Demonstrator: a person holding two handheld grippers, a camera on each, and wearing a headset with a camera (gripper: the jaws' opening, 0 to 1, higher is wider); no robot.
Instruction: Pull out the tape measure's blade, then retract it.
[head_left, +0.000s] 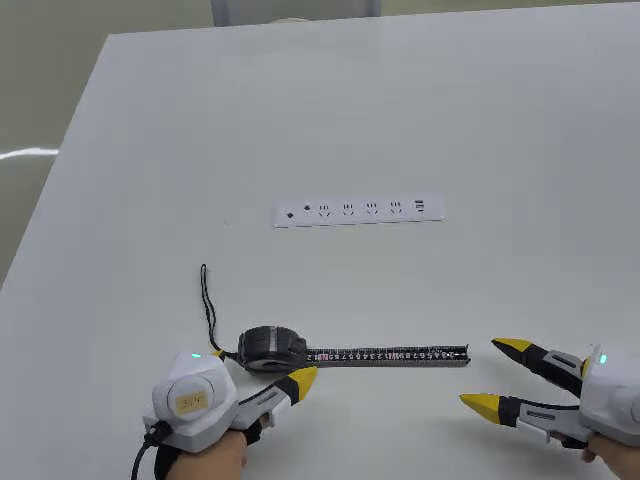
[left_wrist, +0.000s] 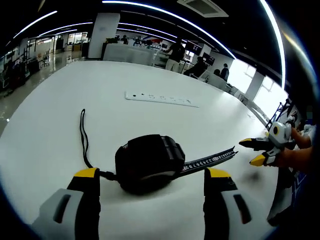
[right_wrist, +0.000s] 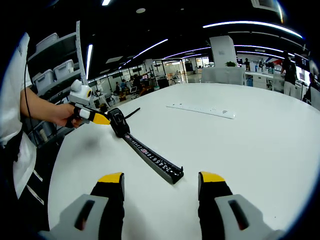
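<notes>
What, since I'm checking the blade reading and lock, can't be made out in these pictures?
Black tape measure blade: numerals too small in the head view.
Black tape measure case: lock button lost in its dark body, left gripper view.
White power strip: socket labels too small, head view.

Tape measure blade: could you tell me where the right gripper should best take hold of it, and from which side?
Probably its free end, approached lengthwise by the right gripper, whose open jaws face it. The blade lies flat, drawn out of the case toward that side, so closing across its narrow width suits.
</notes>
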